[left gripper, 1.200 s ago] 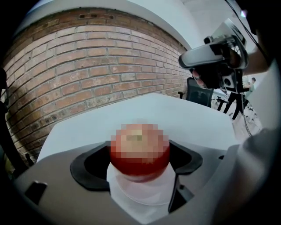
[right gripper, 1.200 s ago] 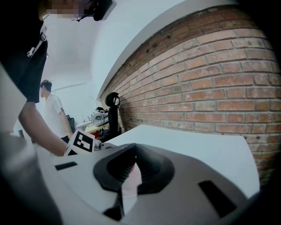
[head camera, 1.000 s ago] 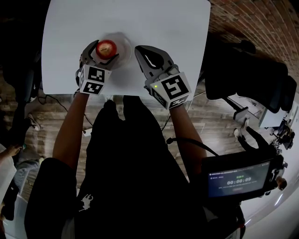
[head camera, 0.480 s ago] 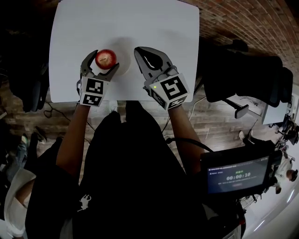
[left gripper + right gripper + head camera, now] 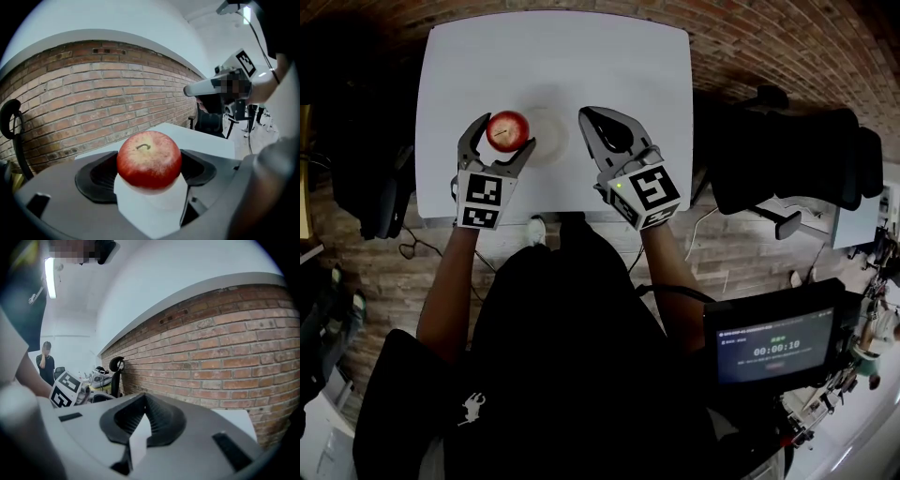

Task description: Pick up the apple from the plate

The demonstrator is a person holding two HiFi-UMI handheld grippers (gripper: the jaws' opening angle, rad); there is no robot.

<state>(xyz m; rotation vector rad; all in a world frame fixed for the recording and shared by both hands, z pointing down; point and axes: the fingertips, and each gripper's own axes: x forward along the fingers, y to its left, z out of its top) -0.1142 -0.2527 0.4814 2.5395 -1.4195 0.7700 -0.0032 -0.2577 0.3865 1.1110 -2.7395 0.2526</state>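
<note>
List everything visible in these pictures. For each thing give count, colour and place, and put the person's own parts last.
apple: one, red, held in the left gripper, just left of the plate
plate: one, pale, on the table between the two grippers
table: one, white, in front of the person
brick wall: one, red-brown, beyond the table
office chair: at least one, black, right of the table
screen: one, dark with a timer display, at the person's lower right
left gripper: one, grey, jaws closed on the apple
right gripper: one, grey, jaws together and empty, right of the plate
</note>
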